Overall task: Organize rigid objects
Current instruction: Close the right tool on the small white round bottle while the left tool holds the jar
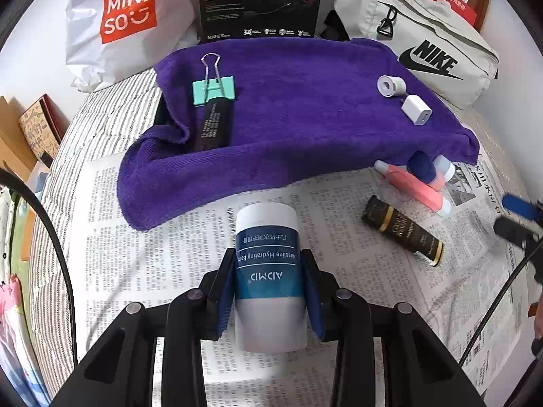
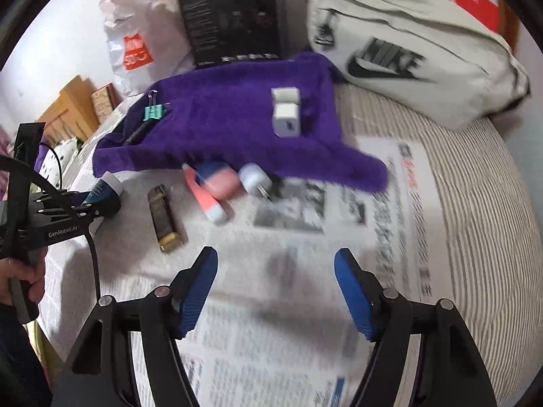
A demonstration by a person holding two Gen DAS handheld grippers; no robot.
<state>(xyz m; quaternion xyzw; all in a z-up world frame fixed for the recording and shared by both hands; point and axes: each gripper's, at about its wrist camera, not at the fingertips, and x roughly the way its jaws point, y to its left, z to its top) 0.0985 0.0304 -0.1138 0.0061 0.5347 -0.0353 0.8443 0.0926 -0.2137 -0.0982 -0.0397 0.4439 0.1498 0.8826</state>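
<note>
- Gripping a white balm tube (image 1: 266, 271) with a blue label, the left gripper (image 1: 268, 271) has both blue pads pressed on the tube's sides; the tube's flat end points toward the purple towel (image 1: 305, 129).
- From the right wrist view, the left gripper (image 2: 85, 207) shows at the left edge above the newspaper (image 2: 305, 305), with a hand (image 2: 23, 274) on its handle and the tube (image 2: 105, 190) sticking out toward the towel (image 2: 220, 129).
- Right gripper (image 2: 275, 288) hangs over bare newspaper with its jaws spread wide and nothing between the pads; that view is blurred.
- Newspaper (image 1: 163, 237) covers the near part of a striped sheet (image 1: 101, 108); the towel lies across the newspaper's far edge.
- On the towel near its left edge: a teal binder clip (image 1: 213, 90), touching the far end of a black stick (image 1: 213, 125).
- On the towel near its right edge: a small white roll (image 1: 390, 85) and a white charger cube (image 1: 416, 110), just beside each other.
- At the towel's near right corner, on the newspaper: a pink tube (image 1: 415, 188), a blue-capped thing (image 1: 420, 166) and a white-capped bottle (image 1: 446, 168), all bunched together and partly tucked under the towel's edge.
- Just in front of that bunch lies a dark brown tube (image 1: 402, 230) with gold bands.
- Beyond the towel: a white Miniso bag (image 1: 129, 23), a black box (image 1: 261, 0) and a grey Nike bag (image 1: 431, 47).
</note>
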